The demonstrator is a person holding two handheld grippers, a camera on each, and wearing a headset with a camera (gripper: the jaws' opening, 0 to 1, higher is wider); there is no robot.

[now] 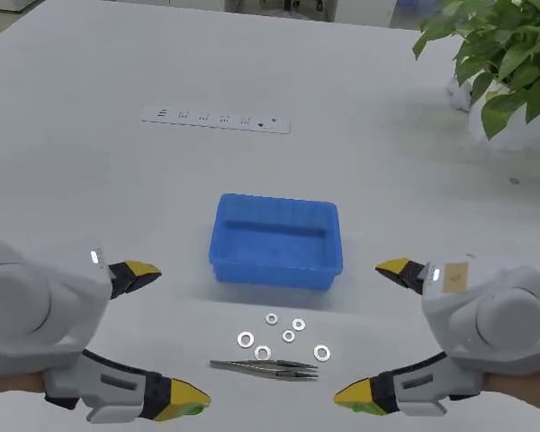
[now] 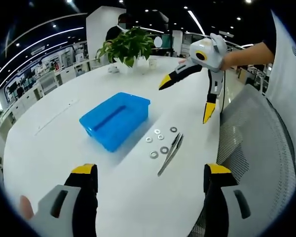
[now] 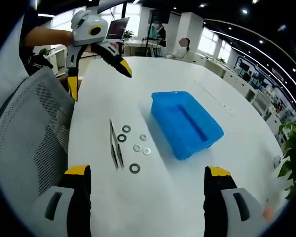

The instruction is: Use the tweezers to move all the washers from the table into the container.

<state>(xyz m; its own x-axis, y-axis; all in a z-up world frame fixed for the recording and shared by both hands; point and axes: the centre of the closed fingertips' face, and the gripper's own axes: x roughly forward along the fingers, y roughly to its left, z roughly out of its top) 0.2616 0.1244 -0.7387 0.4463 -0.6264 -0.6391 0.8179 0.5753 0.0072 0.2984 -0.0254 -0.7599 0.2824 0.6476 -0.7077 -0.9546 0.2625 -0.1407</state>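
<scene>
Several small metal washers (image 1: pixel 288 336) (image 2: pixel 164 149) (image 3: pixel 136 147) lie scattered on the white table just in front of a blue container (image 1: pixel 277 238) (image 2: pixel 116 120) (image 3: pixel 186 123), which looks empty. Steel tweezers (image 1: pixel 265 366) (image 2: pixel 170 153) (image 3: pixel 116 150) lie flat on the table at the near side of the washers. My left gripper (image 1: pixel 175 333) (image 2: pixel 150 169) (image 3: pixel 100 85) hovers open to the left of them, holding nothing. Opposite it, my right gripper (image 1: pixel 362 330) (image 3: pixel 148 170) (image 2: pixel 184 101) is open too, right of the washers, jaws bare.
A white power strip (image 1: pixel 216 119) lies farther back on the table (image 1: pixel 90 180). A potted plant (image 1: pixel 504 54) (image 2: pixel 128 47) stands at the far right corner. A grey mesh chair (image 2: pixel 251 143) (image 3: pixel 29 128) sits at the table's near edge.
</scene>
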